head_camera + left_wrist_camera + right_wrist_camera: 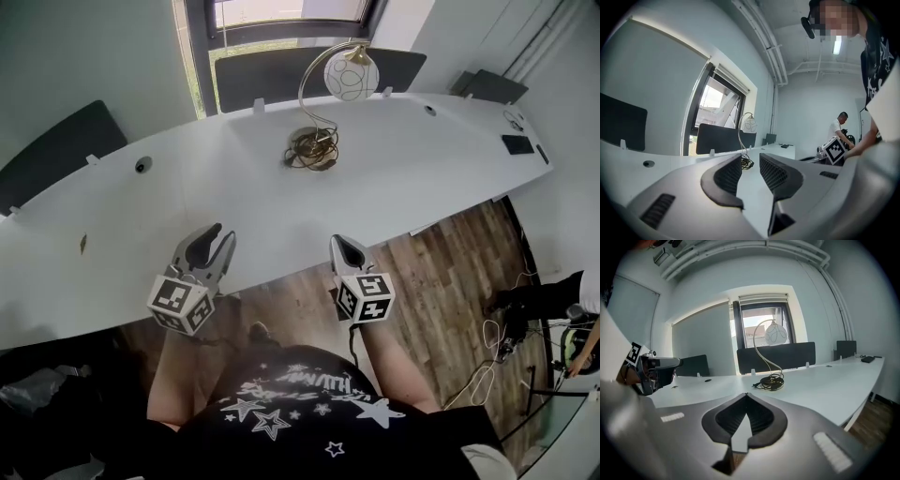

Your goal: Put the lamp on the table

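My left gripper (223, 232) and right gripper (339, 242) hang side by side at the near edge of the table (422, 178), the right one's body over the floor (441, 272). Ahead, near the far edge, the lamp (351, 73) stands on the table, its cord (309, 155) coiled at its base, a panel (272, 75) and window (281, 11) behind it.

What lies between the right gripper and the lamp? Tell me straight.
Only bare white table. In the head view nothing sits between the right gripper and the lamp, and the right gripper view shows the same bare stretch.
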